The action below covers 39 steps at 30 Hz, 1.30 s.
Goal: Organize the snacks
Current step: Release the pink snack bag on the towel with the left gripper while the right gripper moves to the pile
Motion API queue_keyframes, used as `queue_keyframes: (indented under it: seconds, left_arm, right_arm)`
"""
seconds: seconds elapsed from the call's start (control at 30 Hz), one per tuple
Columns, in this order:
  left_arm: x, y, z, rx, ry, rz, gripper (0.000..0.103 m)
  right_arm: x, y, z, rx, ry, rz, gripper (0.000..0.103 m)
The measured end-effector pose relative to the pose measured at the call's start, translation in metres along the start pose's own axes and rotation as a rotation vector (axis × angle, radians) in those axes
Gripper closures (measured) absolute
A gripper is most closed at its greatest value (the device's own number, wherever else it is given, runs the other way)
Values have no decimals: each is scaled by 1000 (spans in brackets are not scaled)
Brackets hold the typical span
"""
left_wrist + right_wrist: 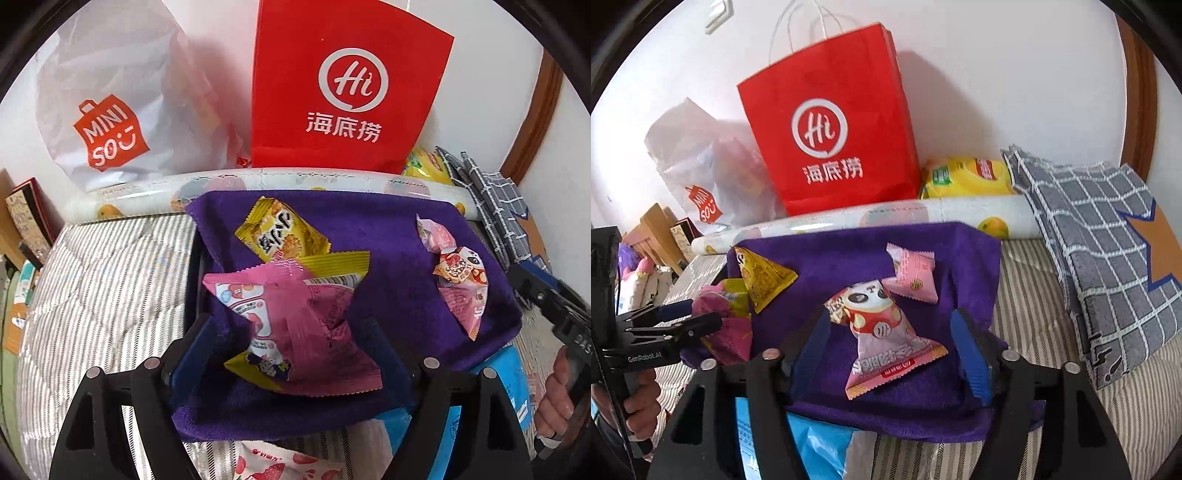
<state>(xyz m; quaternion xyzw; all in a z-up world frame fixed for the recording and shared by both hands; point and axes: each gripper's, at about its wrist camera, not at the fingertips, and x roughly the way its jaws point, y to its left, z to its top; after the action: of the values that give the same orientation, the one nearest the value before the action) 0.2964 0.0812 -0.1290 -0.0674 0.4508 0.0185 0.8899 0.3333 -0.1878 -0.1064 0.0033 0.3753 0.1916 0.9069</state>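
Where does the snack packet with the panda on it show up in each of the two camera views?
Left wrist view: the panda packet lies at right on the purple towel, beyond the open left gripper.
Right wrist view: centre, between the open right gripper's fingers.
Shared landmark: the red paper bag behind the towel.

You get bright, even daylight, soft shadows behind the red bag (827, 122), strong fisheye bending and dark corners.

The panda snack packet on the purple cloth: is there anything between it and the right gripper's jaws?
Nothing visible stands in the way. The panda snack packet lies flat on the purple cloth, between the open jaws of the right gripper, which do not press on it. The small pink packet lies just beyond it, outside the jaws.
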Motion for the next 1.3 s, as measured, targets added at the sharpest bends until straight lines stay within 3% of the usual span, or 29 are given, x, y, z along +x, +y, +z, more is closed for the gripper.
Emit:
queue_keyframes:
  seconds: [0.1,0.23,0.47,0.53,0.7,0.9,1.1,1.3]
  left_arm:
    - [-2,1,1,-3,5,17,21]
    - [-11,1,0,9,-30,-14,21]
    - [-31,-3,2,16,-99,-58,21]
    - [-34,-6,2,40,-87,-61,21]
    - [-35,-6,3,33,-46,-99,21]
    - [-36,-4,2,6,-37,-142,21]
    - [-35,-2,1,-4,-28,-156,21]
    - [-33,-4,0,-3,-14,-158,21]
  right_arm:
    - [-9,3,1,-25,-38,-37,23]
    - [-19,2,2,-26,-61,-49,23]
    - [-44,-13,-19,57,-28,-64,23]
    - [-51,-22,-31,80,1,-114,23]
    - [-65,-45,-64,127,67,-186,37]
    - [-69,-43,-103,36,114,-197,37]
    - [-81,-33,-120,-77,119,-190,39]
    - [-78,-34,-132,-142,151,-238,39]
